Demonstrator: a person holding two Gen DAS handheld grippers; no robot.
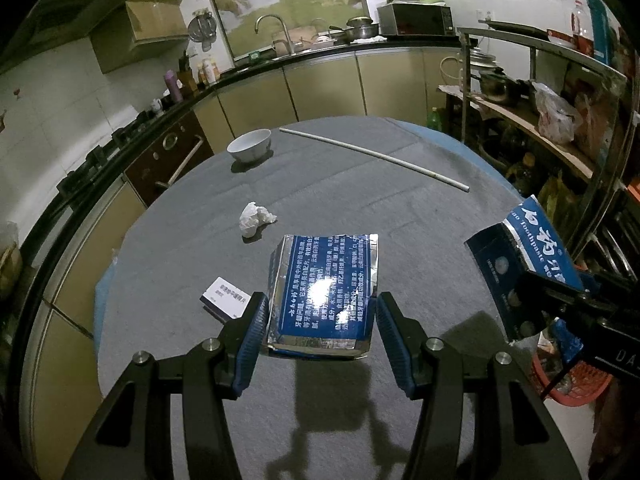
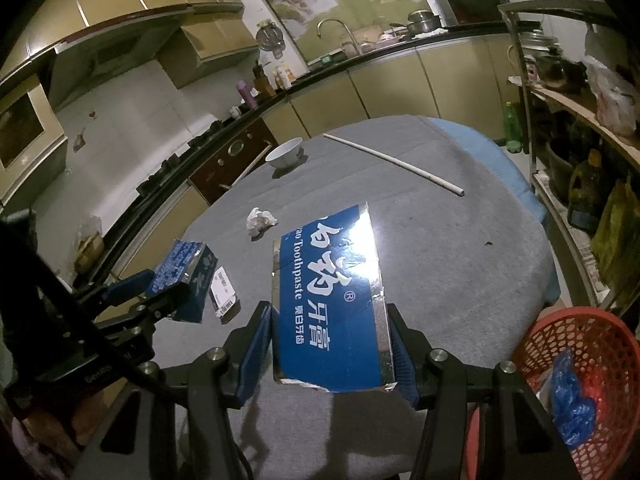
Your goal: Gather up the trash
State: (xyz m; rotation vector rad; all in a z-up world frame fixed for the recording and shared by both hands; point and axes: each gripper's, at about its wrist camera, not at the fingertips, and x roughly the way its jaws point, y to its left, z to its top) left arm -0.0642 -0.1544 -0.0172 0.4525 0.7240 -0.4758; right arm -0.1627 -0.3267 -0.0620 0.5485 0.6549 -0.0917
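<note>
Left wrist view: the left gripper [image 1: 322,320] is seen clenched on a blue-and-silver toothpaste box piece [image 1: 326,292], the padded fingers [image 1: 252,328] being pressed against its two long sides, and the piece is held above the grey tablecloth [image 1: 400,220] with its shadow cast on the cloth below. Just left of the gripper a small white card box [image 1: 224,300] is laid flat on the cloth. Further out, a crumpled white tissue [image 1: 256,218] is seen near the middle of the table, a white bowl [image 1: 250,145] stands upright toward the far edge, and a long white rod [image 1: 372,154] is laid slantwise across the far side. At the right edge, a second toothpaste box piece [image 1: 524,256] is seen held in the right gripper [image 1: 560,300].

From the right wrist view, the right gripper [image 2: 332,352] is shown clamped on that second toothpaste box piece [image 2: 332,300], which is gripped by its long edges and tilted up off the cloth. A red mesh basket [image 2: 580,360] is placed at the lower right, beside the table and lower than its top, with blue crumpled plastic [image 2: 572,400] inside it. At the left, the left gripper [image 2: 160,300] and its box piece [image 2: 182,268] are visible over the small card box [image 2: 224,292].
</note>
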